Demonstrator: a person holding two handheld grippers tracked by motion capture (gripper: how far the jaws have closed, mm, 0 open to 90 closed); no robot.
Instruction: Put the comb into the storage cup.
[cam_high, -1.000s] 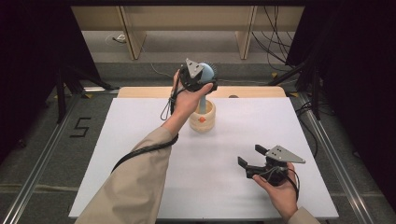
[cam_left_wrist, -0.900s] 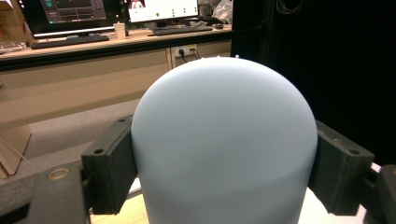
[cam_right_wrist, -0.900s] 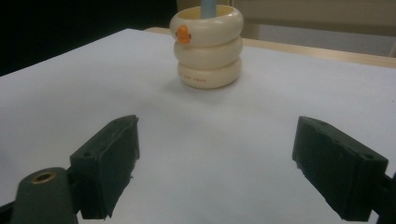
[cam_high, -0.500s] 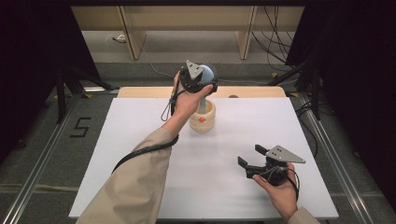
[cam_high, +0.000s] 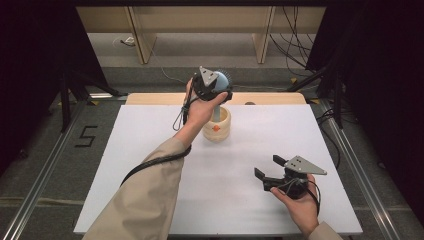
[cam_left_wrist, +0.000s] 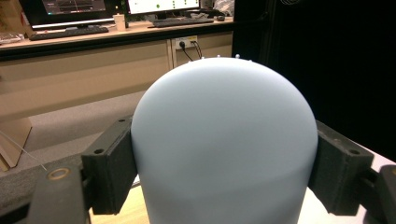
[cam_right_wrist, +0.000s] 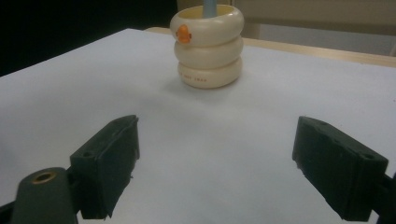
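Left tool (cam_high: 216, 86) clamps the blue dome (cam_left_wrist: 223, 140) above the ring stack (cam_right_wrist: 208, 45) near the counter's far edge; right tool (cam_right_wrist: 229, 170) idle, released; likely mid-task.

High view overhead, facing forward-down; right gripper view low, shares cream holder (cam_high: 218, 126) (cam_right_wrist: 208, 45).

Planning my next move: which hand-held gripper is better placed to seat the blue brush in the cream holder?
Left hand-held gripper: clamps the blue brush above the cream holder. Right hand-held gripper is open, apart.
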